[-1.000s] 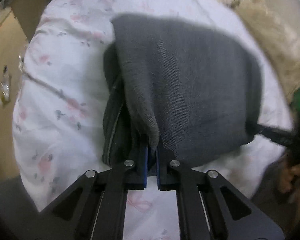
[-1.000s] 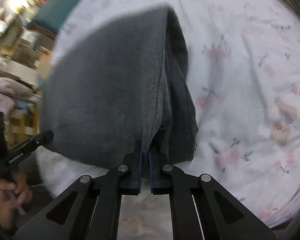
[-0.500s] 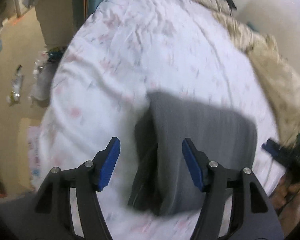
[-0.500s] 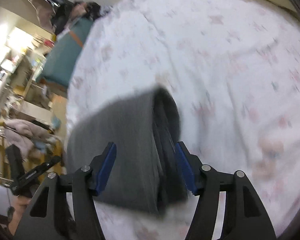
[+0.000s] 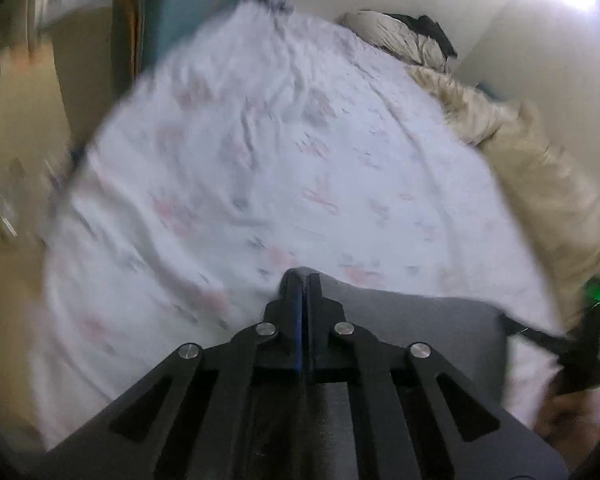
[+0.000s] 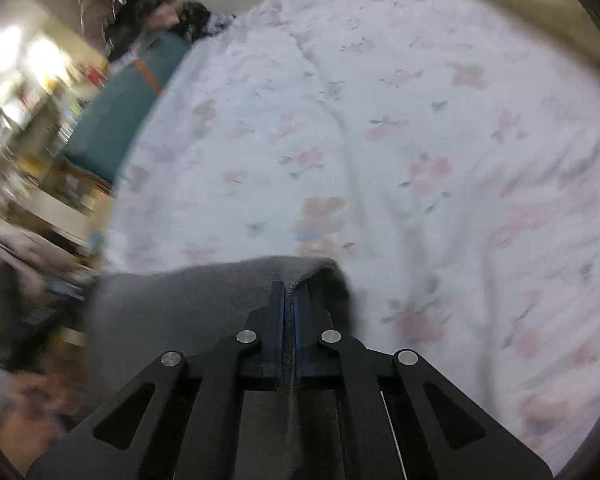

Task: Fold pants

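**Both claws pinched shut, pants folded on the bed**

The folded grey twill pants [image 5: 420, 320] lie on the white floral bedsheet [image 5: 280, 160], at its near edge. The left gripper [image 5: 305, 284] is pressed together, seemingly empty; the right gripper [image 6: 288, 292] has just closed with a sliver of fabric between its jaws. Soft, limp, fairly heavy cloth: grip corners.

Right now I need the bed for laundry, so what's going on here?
A person is folding grey pants on the floral bedsheet with two handheld grippers. Both jaws have just closed. The left gripper and right gripper are shut, neither clearly gripping cloth. The pants lie folded at the near edge.
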A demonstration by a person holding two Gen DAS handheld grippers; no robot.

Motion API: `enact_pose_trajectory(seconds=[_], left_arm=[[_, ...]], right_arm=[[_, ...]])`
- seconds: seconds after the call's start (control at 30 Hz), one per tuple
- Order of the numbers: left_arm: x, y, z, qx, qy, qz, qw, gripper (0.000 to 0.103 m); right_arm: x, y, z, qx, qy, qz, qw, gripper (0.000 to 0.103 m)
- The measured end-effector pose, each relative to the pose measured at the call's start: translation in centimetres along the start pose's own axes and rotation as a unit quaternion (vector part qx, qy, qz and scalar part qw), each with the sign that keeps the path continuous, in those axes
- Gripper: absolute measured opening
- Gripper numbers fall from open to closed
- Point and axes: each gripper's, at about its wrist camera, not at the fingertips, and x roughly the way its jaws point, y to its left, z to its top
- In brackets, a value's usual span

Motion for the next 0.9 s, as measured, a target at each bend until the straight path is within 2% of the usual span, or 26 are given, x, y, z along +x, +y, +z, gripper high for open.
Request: enact_pose_trajectory(seconds=[0.03, 0.1, 0.2, 0.27, 0.3, 0.33, 0.4, 0.53, 0.6, 0.67, 0.73, 0.83, 0.9], left_arm=[[0.3, -1.3, -0.4, 0.037, -0.005, 0.036, 0.9987, 0.001], [1.2, -2.0, -0.4, 0.053, 0.016, 0.050, 0.9972, 0.002], [-0.4, -1.5, 0.2, 0.020, 0.002, 0.054, 0.9984, 0.004], [-2.5, -1.1, 0.5, -0.002, -0.037, 0.038, 0.9986, 0.004], [-3.6, -1.4, 0.6, -0.003, -0.059, 0.011, 0.9982, 0.004], [-4.1, -1.9, 0.4, 0.004, -0.066, -0.016, 0.9977, 0.004], [-3.8, -4.0, -0.4, 0.042, -0.058, -0.060, 0.9957, 0.004], [-0.5, -7.9, -2.9, 0.107, -0.038, -0.066, 0.9913, 0.004], [1.2, -8.9, -3.7, 0.131, -0.034, -0.054, 0.9893, 0.004], [2.6, -8.7, -4.4, 0.125, -0.029, -0.045, 0.9907, 0.004], [3.9, -7.5, -4.8, 0.104, -0.029, -0.051, 0.9928, 0.002], [4.4, -7.8, -5.5, 0.124, -0.039, -0.042, 0.9906, 0.001], [5.0, -8.0, -5.8, 0.128, -0.032, -0.030, 0.9908, 0.001]], right_arm=[[0.2, 0.8, -0.1, -0.021, -0.004, -0.015, 1.000, 0.003], [-0.2, 1.5, -0.3, -0.040, -0.012, -0.036, 0.998, 0.004], [-2.1, 0.6, 0.0, -0.002, -0.025, -0.028, 0.999, 0.009], [-4.5, 0.6, 0.0, 0.007, -0.067, -0.013, 0.998, 0.009], [-5.2, 1.3, 0.3, 0.001, -0.080, 0.014, 0.997, 0.009], [-5.4, 2.2, 0.6, -0.013, -0.082, 0.039, 0.996, 0.009], [-4.6, 5.0, 0.7, -0.060, -0.081, 0.049, 0.994, 0.009], [-0.8, 7.9, -0.6, -0.104, -0.065, 0.049, 0.991, 0.009], [1.0, 8.2, -1.6, -0.115, -0.059, 0.025, 0.991, 0.008], [1.8, 8.1, -2.5, -0.127, -0.083, 0.006, 0.988, 0.000], [2.3, 7.9, -3.1, -0.141, -0.098, 0.001, 0.985, 0.000], [3.3, 8.2, -3.6, -0.151, -0.109, -0.015, 0.982, 0.000], [4.1, 7.9, -3.6, -0.141, -0.099, -0.016, 0.985, 0.000]])
